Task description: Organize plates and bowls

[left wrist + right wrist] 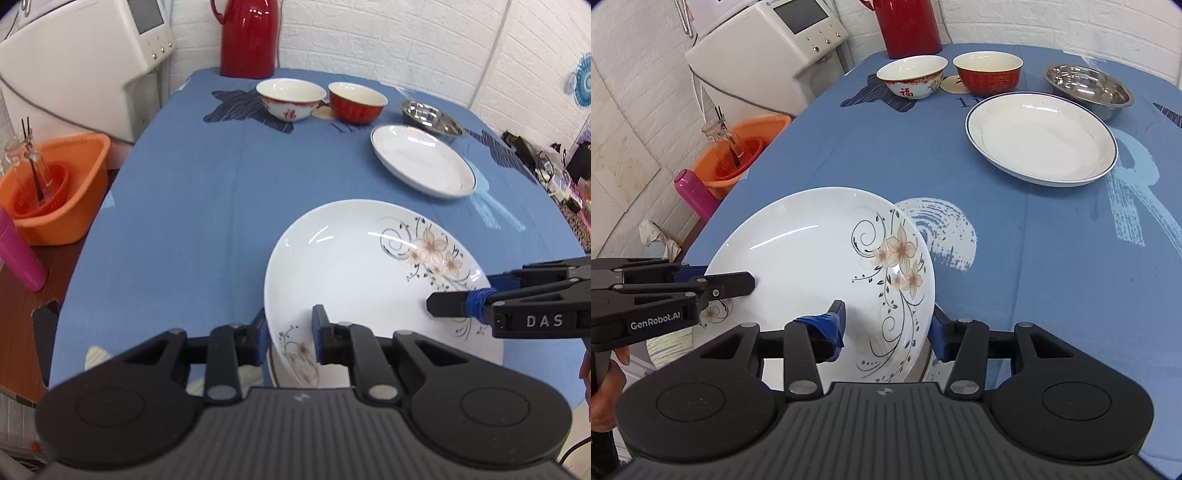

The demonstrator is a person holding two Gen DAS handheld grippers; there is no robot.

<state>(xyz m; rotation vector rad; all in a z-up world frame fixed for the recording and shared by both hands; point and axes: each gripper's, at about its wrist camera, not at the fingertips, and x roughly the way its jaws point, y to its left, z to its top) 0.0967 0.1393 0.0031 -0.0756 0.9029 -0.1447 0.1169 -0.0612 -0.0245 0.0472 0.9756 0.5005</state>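
Left tool [289, 334] clamped on the floral plate [362, 273] at its 7 o'clock rim, fingers straddling the edge; right tool [888, 328] gripping the same plate at 4 o'clock; plate tilted, lifted over the blue surface [192, 206]; plain plate [423, 162] at 1 o'clock.

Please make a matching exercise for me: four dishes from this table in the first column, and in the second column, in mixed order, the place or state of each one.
Things:
1. flowered plate
2. blue-rimmed plate
3. steel bowl
4. red bowl

Places or states:
A. at the far right, behind a plate
B. gripped at its rim by both tongs
C. beside the white bowl, near the red jug
D. lying alone on the blue cloth, in front of the steel bowl

Pairs: 1-B, 2-D, 3-A, 4-C
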